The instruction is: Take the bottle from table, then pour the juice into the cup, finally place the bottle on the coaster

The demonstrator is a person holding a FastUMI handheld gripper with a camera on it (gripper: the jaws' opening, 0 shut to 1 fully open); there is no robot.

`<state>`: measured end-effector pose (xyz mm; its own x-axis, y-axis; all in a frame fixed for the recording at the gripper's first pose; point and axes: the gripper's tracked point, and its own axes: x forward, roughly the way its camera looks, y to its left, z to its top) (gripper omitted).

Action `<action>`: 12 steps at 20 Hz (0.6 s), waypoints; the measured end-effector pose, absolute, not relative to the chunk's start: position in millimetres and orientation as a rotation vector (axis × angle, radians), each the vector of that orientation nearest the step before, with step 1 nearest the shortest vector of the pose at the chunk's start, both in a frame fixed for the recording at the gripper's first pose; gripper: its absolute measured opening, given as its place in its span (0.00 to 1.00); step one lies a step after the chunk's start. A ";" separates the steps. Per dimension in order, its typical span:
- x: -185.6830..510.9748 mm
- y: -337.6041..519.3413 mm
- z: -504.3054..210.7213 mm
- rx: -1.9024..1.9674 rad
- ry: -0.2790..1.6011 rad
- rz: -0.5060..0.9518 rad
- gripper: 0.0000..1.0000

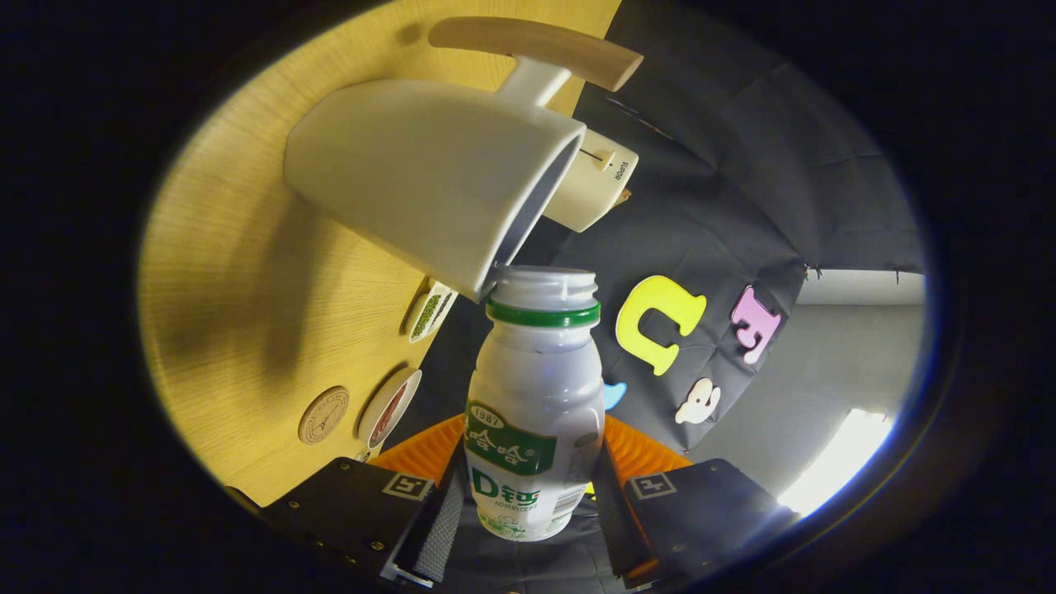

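While the whole scene stood tipped over sideways in the gripper view, the hand-held gripper [532, 495] was clamped on one small white bottle [534, 404], a finger pressing each side of its lower body. That bottle had a green ring below an uncapped neck and a green label on its belly. Its open mouth sat right at the rim of one white cup [429, 186], the lip of the bottle touching or almost touching the cup's lower edge; I could not tell whether any juice was running.

The cup had a pale wooden handle [536, 45] fixed on a white stem, and it stood on the wooden desk [239, 289]. Just behind the cup stood one more white container [598, 186], partly hidden by it.

Along the desk's edge nearest the bottle I counted two small dishes, one holding something green [429, 312] and one holding something reddish [389, 408], with a third barely peeping out by the left finger. One round brown coaster [323, 415] lay flat just beside the reddish dish, apart from the cup.

Open desk stretched broad and bare on the far side of the cup. Past the desk's edge, room lay free in front of the dark cloth wall [742, 206].
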<state>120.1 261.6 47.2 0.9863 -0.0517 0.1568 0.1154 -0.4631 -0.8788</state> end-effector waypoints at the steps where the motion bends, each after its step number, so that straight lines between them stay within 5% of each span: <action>1: 120.7 261.7 47.6 -2.045 -0.046 -0.195 0.71; 12: 118.6 267.8 51.7 -2.066 -0.068 -0.199 0.71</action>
